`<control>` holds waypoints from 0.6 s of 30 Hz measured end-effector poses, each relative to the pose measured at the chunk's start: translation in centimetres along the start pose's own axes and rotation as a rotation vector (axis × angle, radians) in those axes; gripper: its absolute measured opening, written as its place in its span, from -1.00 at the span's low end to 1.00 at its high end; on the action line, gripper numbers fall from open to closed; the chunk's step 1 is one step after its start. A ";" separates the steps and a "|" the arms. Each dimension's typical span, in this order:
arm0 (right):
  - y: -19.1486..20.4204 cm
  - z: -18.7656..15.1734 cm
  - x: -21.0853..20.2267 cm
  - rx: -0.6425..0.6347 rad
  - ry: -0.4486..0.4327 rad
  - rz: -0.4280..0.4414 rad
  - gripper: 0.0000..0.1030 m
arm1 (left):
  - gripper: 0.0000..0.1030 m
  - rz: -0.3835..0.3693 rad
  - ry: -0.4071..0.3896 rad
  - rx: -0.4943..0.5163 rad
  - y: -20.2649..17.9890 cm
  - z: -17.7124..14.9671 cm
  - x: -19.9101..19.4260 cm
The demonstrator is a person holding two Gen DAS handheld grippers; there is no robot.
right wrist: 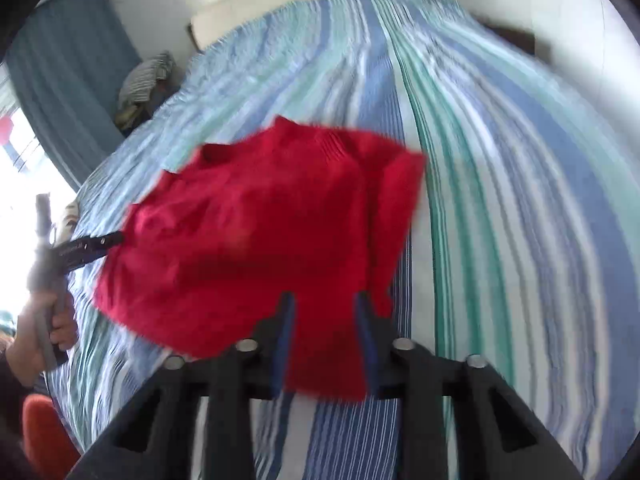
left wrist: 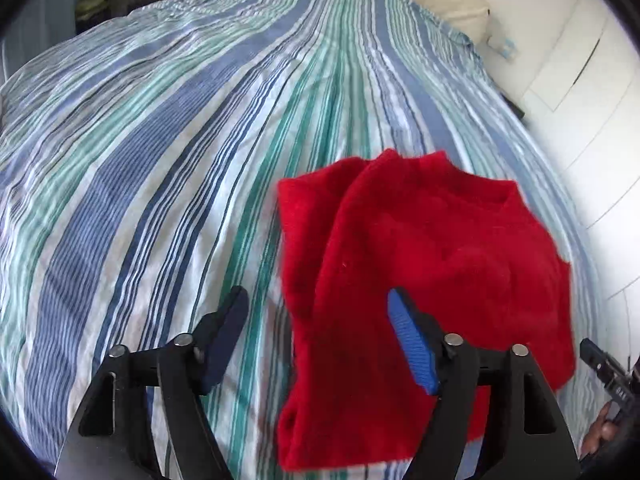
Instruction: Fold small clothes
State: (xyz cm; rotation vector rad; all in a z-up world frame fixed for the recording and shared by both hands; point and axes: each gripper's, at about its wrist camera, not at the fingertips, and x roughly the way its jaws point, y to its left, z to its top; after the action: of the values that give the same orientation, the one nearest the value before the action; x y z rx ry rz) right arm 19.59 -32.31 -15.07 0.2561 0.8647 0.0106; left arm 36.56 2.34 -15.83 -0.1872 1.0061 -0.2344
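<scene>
A small red knitted garment (left wrist: 432,264) lies partly folded on the striped bed cover (left wrist: 160,168), with one side flap turned over its middle. My left gripper (left wrist: 316,300) is open wide over the garment's left edge; its blue-padded right finger (left wrist: 408,336) is above the red cloth, and nothing is clamped. In the right wrist view the garment (right wrist: 256,232) is blurred. My right gripper (right wrist: 324,300) stands partly open with the garment's near edge lying between its fingers, which do not press on it. The left gripper (right wrist: 92,246) shows at the garment's left side, held by a hand (right wrist: 44,332).
A cream pillow (right wrist: 304,0) lies at the head of the bed. A pile of striped cloth (right wrist: 146,78) sits beside the far left edge, against a blue curtain (right wrist: 68,72). White panels (left wrist: 580,92) run along the bed's right side. An orange object (right wrist: 44,432) sits low left.
</scene>
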 end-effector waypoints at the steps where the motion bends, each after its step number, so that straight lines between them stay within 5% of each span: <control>1: 1.0 -0.9 -1.5 -0.036 -0.022 -0.004 -0.03 | 0.66 -0.014 -0.014 0.015 -0.5 -1.2 -1.7; 6: 5.0 -7.9 -5.2 -0.134 -0.001 -0.063 0.06 | 0.77 -0.021 0.016 0.109 -3.1 -10.9 -7.3; 11: 6.2 -14.4 -8.9 -0.022 -0.021 -0.077 0.06 | 0.77 -0.094 0.084 0.080 -5.8 -21.4 -14.3; 14: 5.8 -16.0 -12.6 0.002 -0.104 -0.127 0.06 | 0.76 -0.254 0.068 0.174 -11.4 -23.3 -20.5; 18: 3.9 -15.8 -16.9 0.012 -0.251 -0.250 0.22 | 0.81 -0.453 -0.146 0.303 -17.7 -20.8 -30.7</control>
State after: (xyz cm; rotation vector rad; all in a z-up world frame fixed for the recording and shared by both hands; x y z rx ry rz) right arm -2.91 -26.95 -11.27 0.1552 0.6425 -0.2545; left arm 1.18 -7.00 2.88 -0.1516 0.7622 -0.7703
